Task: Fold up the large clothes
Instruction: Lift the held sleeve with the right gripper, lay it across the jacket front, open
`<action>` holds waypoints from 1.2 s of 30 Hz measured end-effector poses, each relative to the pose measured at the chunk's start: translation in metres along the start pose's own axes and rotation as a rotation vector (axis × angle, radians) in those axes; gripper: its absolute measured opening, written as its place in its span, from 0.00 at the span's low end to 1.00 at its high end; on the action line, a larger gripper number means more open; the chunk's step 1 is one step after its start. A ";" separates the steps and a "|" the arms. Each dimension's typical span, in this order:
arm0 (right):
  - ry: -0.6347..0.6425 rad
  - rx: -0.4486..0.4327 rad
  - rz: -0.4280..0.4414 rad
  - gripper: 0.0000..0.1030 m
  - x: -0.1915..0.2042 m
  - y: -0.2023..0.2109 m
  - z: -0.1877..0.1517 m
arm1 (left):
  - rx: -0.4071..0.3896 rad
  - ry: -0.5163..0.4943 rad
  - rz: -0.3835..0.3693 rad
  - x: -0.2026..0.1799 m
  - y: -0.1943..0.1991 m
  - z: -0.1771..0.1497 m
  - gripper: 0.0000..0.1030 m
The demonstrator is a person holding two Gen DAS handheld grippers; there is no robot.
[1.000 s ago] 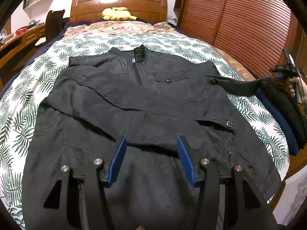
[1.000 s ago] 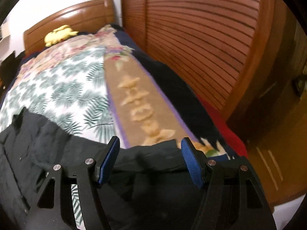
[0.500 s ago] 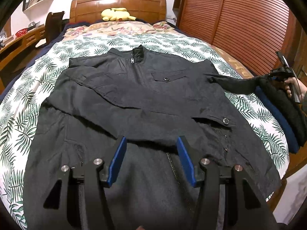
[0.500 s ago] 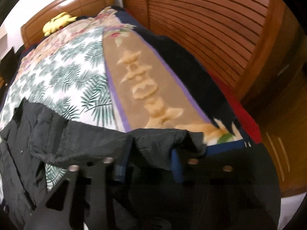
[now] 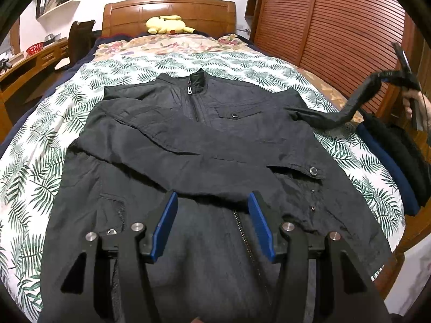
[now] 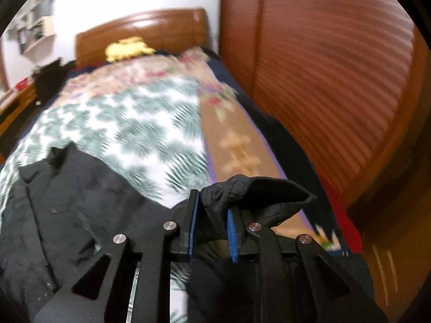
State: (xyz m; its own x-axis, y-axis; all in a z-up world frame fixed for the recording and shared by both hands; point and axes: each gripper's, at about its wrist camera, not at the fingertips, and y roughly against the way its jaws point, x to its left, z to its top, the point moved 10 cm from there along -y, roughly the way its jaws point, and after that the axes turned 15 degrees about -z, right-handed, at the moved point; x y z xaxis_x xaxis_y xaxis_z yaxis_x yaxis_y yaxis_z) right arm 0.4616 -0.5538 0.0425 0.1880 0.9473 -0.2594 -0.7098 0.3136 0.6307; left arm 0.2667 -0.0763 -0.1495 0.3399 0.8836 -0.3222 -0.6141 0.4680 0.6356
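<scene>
A large black jacket [image 5: 204,145] lies face up on the bed, collar toward the headboard, its left sleeve folded across the chest. My left gripper [image 5: 212,204] is open and empty, hovering over the jacket's lower front near the zipper. My right gripper [image 6: 211,215] is shut on the cuff of the jacket's right sleeve [image 6: 242,196] and holds it lifted above the bed's right side. In the left wrist view that sleeve [image 5: 347,107] stretches up and to the right, to the right gripper [image 5: 388,76].
The bed has a palm-leaf cover [image 5: 32,145] and a wooden headboard [image 5: 167,13] with a yellow plush toy [image 5: 167,24]. A slatted wooden wardrobe [image 5: 336,18] stands close on the right. A desk [image 5: 24,64] is at the left. Dark folded clothes [image 5: 398,156] lie at the bed's right edge.
My right gripper closed on the sleeve cuff and raised it off the bed; the sleeve now hangs stretched upward. The left gripper stayed open over the jacket.
</scene>
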 end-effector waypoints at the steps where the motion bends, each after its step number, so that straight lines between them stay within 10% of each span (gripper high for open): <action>1: 0.016 -0.033 0.023 0.15 0.013 0.012 0.009 | -0.003 -0.001 0.002 -0.001 0.002 0.000 0.52; 13: 0.193 -0.211 0.264 0.09 0.156 0.099 0.039 | -0.026 -0.009 0.042 0.000 0.026 0.002 0.52; 36: 0.452 -0.170 0.733 0.06 0.374 0.198 -0.071 | -0.068 0.067 0.138 0.041 0.061 -0.009 0.52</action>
State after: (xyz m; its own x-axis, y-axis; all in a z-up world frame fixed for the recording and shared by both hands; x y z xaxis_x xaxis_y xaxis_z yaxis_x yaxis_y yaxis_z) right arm 0.3435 -0.1422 0.0182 -0.6162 0.7785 -0.1194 -0.6449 -0.4117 0.6439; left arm 0.2367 -0.0116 -0.1299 0.2017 0.9378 -0.2827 -0.6992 0.3400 0.6290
